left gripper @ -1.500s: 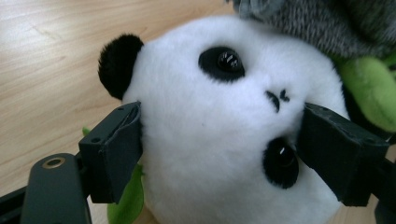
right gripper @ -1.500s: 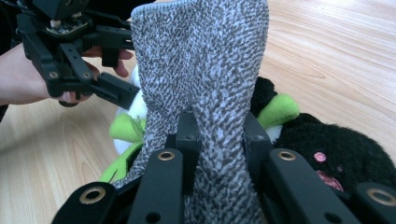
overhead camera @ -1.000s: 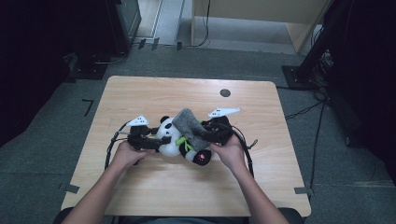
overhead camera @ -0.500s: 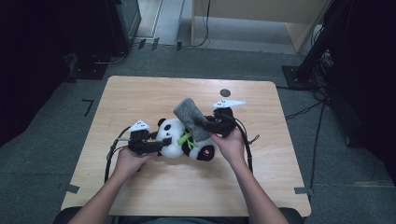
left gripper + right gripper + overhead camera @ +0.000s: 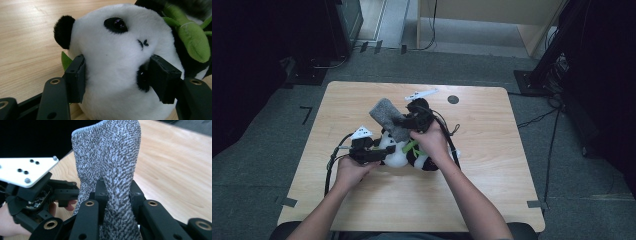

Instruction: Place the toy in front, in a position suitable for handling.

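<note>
Wooden table (image 5: 492, 165); black cables (image 5: 330, 167) beside panda (image 5: 404, 152).

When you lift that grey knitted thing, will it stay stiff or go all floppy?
Probably floppy: the grey knitted cloth bunches into a narrow pinch where the right gripper clamps it. It looks light, since a single pinch holds it above the table. Its rough, nubbly knit likely won't slip easily.
</note>
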Demonstrator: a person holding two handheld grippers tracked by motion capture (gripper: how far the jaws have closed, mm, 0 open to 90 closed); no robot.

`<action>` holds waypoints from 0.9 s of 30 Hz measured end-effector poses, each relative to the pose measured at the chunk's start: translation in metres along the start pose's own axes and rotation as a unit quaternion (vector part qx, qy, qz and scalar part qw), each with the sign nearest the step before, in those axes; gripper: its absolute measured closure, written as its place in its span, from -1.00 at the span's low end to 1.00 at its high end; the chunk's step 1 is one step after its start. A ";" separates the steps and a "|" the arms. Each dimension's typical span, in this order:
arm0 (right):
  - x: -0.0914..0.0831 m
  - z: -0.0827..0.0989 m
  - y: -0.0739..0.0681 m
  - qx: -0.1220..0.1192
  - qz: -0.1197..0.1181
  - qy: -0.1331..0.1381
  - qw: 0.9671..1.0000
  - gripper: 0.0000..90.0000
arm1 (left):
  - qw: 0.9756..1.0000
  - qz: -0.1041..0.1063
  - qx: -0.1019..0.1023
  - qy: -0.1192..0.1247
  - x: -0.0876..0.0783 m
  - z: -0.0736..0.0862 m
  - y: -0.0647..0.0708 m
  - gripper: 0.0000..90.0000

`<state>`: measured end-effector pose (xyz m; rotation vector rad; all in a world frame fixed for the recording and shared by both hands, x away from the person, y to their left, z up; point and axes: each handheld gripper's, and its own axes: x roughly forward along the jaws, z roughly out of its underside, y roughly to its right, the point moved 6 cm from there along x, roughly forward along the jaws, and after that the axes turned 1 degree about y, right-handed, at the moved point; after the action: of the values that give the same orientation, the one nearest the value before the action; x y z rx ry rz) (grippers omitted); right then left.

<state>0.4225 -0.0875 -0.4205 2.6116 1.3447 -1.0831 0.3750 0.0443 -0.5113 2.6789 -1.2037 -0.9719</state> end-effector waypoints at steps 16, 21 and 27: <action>0.030 0.023 0.020 0.026 0.016 -0.063 0.998 0.67 | 1.000 -0.003 -0.004 -0.008 0.001 -0.001 -0.001 -0.16; 0.032 0.022 0.024 0.015 0.033 -0.074 0.997 0.67 | 1.000 -0.005 -0.012 -0.012 0.002 -0.002 -0.002 -0.14; 0.030 0.021 0.034 0.011 0.054 -0.085 0.995 0.66 | 1.000 -0.006 -0.017 -0.017 0.002 -0.003 -0.002 -0.13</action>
<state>0.4464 -0.0939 -0.4639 2.5060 1.1502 -1.2774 0.3788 0.0439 -0.5102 2.6581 -1.1672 -1.0343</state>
